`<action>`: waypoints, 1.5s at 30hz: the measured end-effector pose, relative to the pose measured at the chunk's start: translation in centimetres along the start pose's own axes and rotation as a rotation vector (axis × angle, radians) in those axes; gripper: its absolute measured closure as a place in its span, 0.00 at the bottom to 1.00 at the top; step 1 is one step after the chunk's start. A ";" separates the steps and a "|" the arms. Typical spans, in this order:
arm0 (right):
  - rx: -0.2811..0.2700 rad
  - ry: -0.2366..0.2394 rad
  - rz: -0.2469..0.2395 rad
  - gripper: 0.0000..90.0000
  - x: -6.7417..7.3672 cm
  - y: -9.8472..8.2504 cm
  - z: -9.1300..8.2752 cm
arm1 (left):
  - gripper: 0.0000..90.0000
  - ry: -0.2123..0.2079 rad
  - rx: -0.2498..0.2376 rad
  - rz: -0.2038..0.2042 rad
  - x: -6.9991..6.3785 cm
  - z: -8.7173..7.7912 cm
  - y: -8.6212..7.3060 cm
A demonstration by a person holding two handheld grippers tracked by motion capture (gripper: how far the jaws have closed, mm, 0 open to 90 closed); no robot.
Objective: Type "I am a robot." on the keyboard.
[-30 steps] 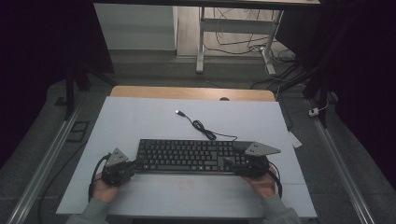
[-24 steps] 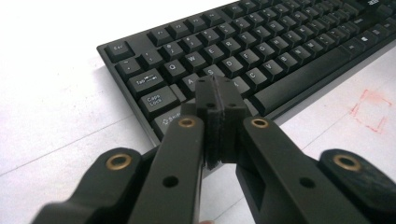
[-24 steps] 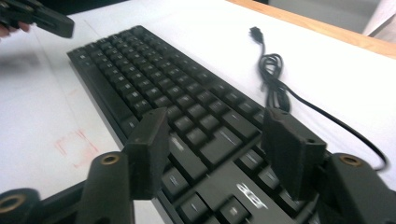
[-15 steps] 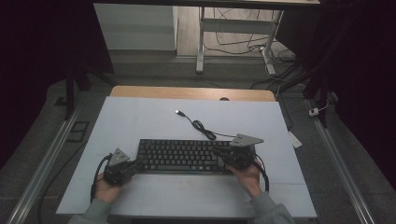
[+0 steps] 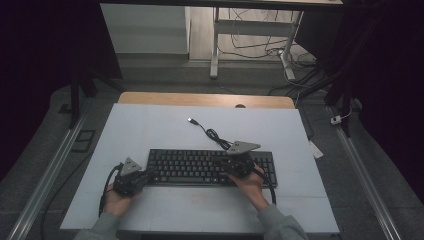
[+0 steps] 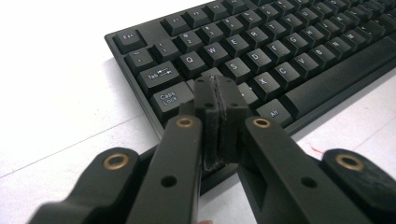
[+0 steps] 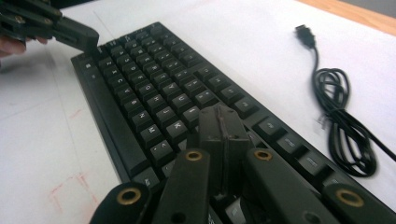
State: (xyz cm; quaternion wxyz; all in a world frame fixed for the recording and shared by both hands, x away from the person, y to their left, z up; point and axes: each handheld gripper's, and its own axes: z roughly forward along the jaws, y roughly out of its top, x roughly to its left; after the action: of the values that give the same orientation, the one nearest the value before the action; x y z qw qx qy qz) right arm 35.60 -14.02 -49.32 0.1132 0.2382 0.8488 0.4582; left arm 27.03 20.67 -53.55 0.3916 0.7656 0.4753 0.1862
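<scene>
High view first: a pale, matte tabletop (image 5: 150,125) with a strip of bare wood along its far edge, and on it, close to the near edge and roughly centred, a long black keyboard (image 5: 200,167) whose long axis runs side to side, parallel to that near edge. Its cable (image 5: 212,135) snakes off toward the far edge in a loose coil, ending in a flat USB plug (image 5: 191,120) lying free on the sheet. Now the two tools: the left claw (image 5: 145,176) sits at the keyboard's left end, tips pinched together with nothing between them, poised just over the Caps Lock corner as the left gripper view shows it. The right claw (image 5: 235,162) is over the right half of the keys, its jaws just having closed, pads pressed flat together and empty, pointing down along the key rows. So the keys lie directly under and ahead of both tips; I'd judge this is key pressing, with each closed tip used as a finger. Keycaps are hard, matte plastic, low and square, white legends, and the spacebar (image 7: 114,135) is one long smooth bar.
</scene>
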 end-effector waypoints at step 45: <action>0.123 -0.017 -0.092 0.99 1.3 1.4 6.4 | 0.95 -0.005 0.019 -0.008 0.3 0.7 -0.2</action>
State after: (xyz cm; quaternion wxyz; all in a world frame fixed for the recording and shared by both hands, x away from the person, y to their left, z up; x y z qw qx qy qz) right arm 37.59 -8.06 -51.69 0.1266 0.2095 0.8844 0.3975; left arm 27.55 20.72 -54.18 0.3862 0.7678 0.4792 0.1779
